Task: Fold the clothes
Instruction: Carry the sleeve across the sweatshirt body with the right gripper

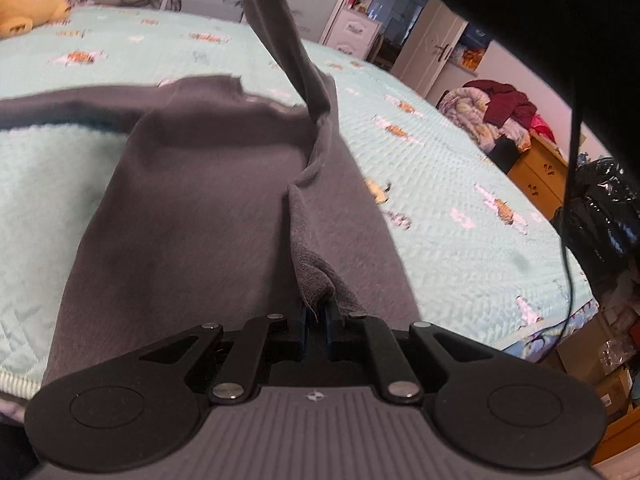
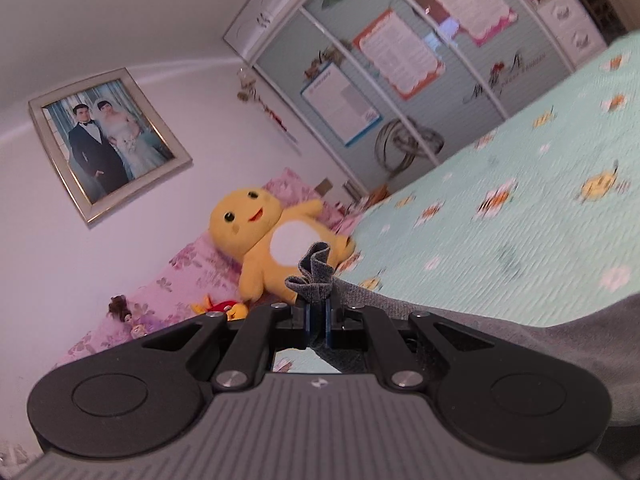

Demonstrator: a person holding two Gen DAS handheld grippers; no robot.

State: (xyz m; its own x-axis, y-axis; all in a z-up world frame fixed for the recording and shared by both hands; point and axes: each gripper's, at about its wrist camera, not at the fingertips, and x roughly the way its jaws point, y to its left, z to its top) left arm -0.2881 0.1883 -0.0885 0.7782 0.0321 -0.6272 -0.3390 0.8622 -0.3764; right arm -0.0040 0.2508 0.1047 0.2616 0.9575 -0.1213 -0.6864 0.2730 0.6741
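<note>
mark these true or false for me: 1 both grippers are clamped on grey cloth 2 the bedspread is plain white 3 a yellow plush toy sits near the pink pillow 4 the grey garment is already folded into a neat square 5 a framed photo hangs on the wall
1. True. The left gripper and the right gripper are each shut on the grey garment.
2. False. The bedspread is pale green with small orange and white motifs.
3. True. The yellow plush toy lies against the pink pillow.
4. False. The garment lies spread on the bed, with one strip lifted off it.
5. True. The framed photo hangs above the pillow.
</note>
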